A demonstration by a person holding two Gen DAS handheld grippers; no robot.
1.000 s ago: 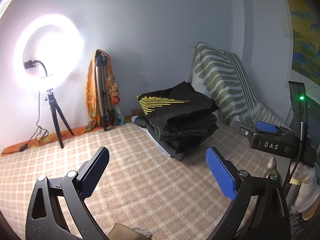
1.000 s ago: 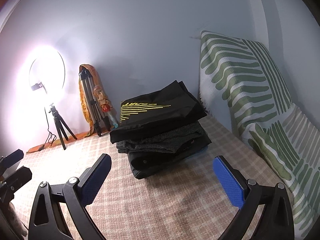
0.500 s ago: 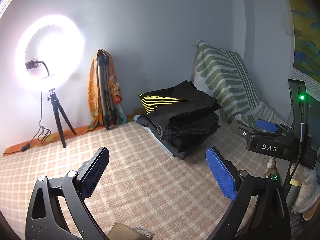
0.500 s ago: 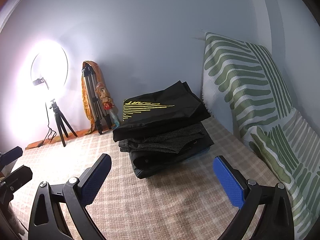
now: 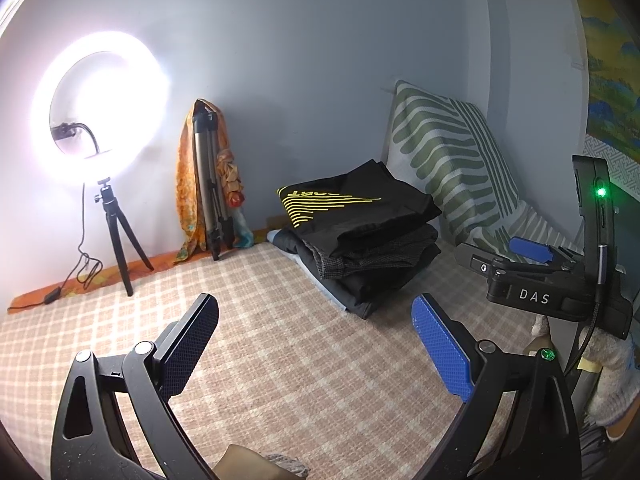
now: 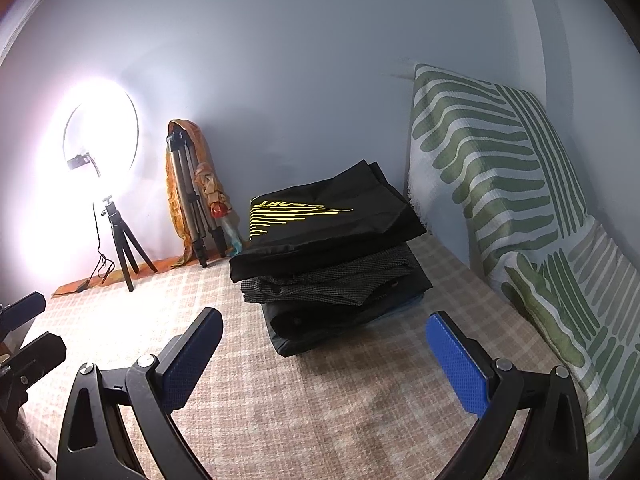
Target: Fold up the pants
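Note:
A stack of folded dark pants (image 5: 360, 240) (image 6: 332, 260) lies on the checked bed cover by the back wall; its top piece is black with yellow stripes and lettering. My left gripper (image 5: 316, 332) hovers open over the cover, short of the stack, nothing between its blue pads. My right gripper (image 6: 324, 344) is open too, just in front of the stack and apart from it. The right gripper's body (image 5: 552, 280) shows at the right of the left wrist view; the left gripper's tips (image 6: 24, 332) show at the left edge of the right wrist view.
A lit ring light (image 5: 100, 112) on a small tripod (image 5: 120, 248) stands at the back left, its cable trailing. A folded tripod draped in orange cloth (image 5: 208, 192) leans on the wall. A green-striped pillow (image 6: 500, 200) leans at the right. Checked cover (image 5: 280, 360) spreads in front.
Both grippers have drifted slightly, so the stack and the ring light sit a little further right in the views. Both stay open; nothing was grasped.

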